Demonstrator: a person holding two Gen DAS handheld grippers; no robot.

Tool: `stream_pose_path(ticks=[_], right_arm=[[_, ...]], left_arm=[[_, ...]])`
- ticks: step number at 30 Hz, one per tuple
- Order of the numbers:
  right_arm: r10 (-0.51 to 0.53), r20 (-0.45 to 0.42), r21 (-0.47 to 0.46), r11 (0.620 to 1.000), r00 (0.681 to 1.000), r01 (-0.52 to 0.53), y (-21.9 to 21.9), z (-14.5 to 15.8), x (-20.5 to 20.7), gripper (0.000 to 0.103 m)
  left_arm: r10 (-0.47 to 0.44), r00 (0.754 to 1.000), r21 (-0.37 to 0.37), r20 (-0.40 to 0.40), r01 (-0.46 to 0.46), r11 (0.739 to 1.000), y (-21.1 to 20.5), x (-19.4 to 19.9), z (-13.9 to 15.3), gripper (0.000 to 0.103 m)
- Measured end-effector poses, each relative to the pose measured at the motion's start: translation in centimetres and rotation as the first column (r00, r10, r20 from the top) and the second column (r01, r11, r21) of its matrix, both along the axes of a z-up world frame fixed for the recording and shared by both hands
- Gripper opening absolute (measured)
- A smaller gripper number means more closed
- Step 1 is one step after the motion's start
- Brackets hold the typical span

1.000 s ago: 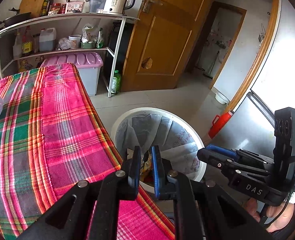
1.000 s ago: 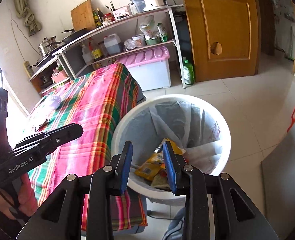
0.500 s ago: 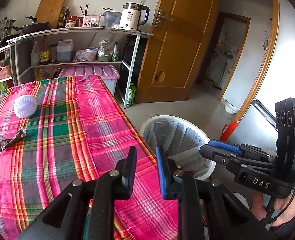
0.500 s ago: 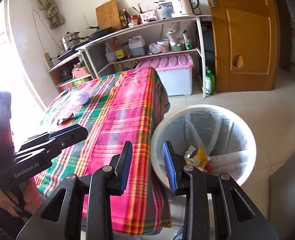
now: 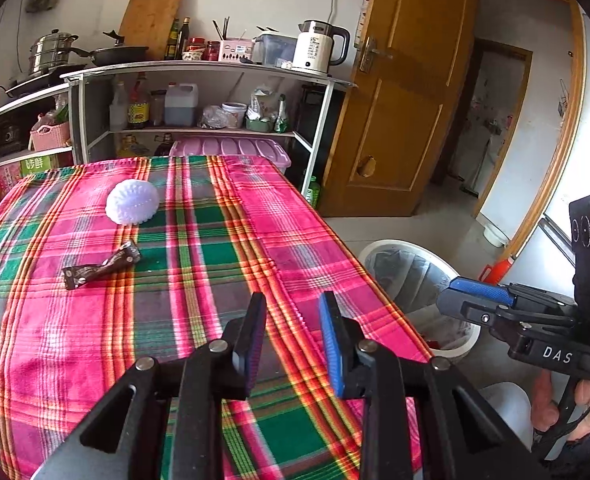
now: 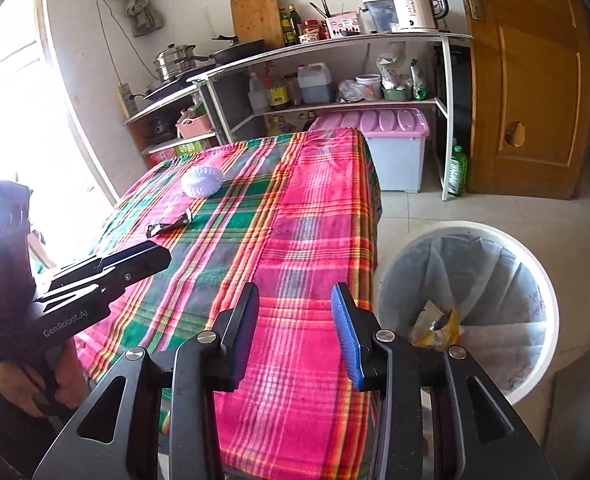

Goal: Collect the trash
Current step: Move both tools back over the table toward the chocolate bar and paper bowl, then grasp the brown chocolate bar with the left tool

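A dark crumpled wrapper (image 5: pixel 102 265) lies on the plaid tablecloth (image 5: pixel 215 240), with a white foam fruit net ball (image 5: pixel 132 202) just behind it. Both also show in the right wrist view, the wrapper (image 6: pixel 169 225) and the ball (image 6: pixel 202 181). My left gripper (image 5: pixel 293 336) is open and empty above the table's near part. My right gripper (image 6: pixel 295 330) is open and empty over the table's right edge. The white trash bin (image 6: pixel 467 312) with a liner stands on the floor right of the table and holds yellow wrappers (image 6: pixel 441 326).
A metal shelf rack (image 5: pixel 199 100) with pots, bottles and a kettle stands behind the table. A pink-lidded storage box (image 6: pixel 387 148) sits under it. A wooden door (image 5: pixel 407 92) is at the right. A green bottle (image 6: pixel 457 170) stands on the floor.
Both grippers have swung from above the bin back over the table and opened wider. The wrapper and the foam ball have come into view ahead.
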State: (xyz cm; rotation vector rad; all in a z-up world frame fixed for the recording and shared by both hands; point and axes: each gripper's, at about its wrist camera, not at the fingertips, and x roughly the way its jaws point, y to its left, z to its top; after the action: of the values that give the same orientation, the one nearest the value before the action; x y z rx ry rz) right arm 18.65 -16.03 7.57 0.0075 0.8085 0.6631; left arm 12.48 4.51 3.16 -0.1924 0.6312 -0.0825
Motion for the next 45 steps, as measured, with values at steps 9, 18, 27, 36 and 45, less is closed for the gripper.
stream_pose_path(ticks=[9, 18, 27, 36, 45], right_arm=[[0.076, 0.011, -0.017, 0.997, 0.997, -0.076, 4.4, 0.2, 0.5, 0.039], [0.119, -0.002, -0.035, 0.992, 0.993, -0.119, 7.4, -0.5, 1.8, 0.039], [0.141, -0.008, -0.057, 0.988, 0.990, -0.141, 9.8, -0.9, 3.7, 0.040], [0.170, -0.015, -0.080, 0.982, 0.985, -0.171, 12.4, -1.5, 5.1, 0.040], [0.187, -0.025, -0.095, 0.978, 0.982, -0.188, 14.2, -2.1, 6.3, 0.040]], left_arm=[[0.088, 0.996, 0.027, -0.001, -0.088, 0.996, 5.2, -0.3, -0.5, 0.035], [0.136, 0.991, 0.064, -0.015, -0.134, 0.989, 9.0, 0.4, -1.3, 0.040], [0.151, 0.987, 0.114, -0.050, -0.145, 0.983, 12.4, 2.9, -2.5, 0.041], [0.121, 0.982, 0.145, -0.145, -0.100, 0.984, 15.3, 6.6, -4.6, 0.048], [0.087, 0.967, 0.127, -0.239, -0.058, 0.990, 15.9, 8.5, -5.9, 0.051]])
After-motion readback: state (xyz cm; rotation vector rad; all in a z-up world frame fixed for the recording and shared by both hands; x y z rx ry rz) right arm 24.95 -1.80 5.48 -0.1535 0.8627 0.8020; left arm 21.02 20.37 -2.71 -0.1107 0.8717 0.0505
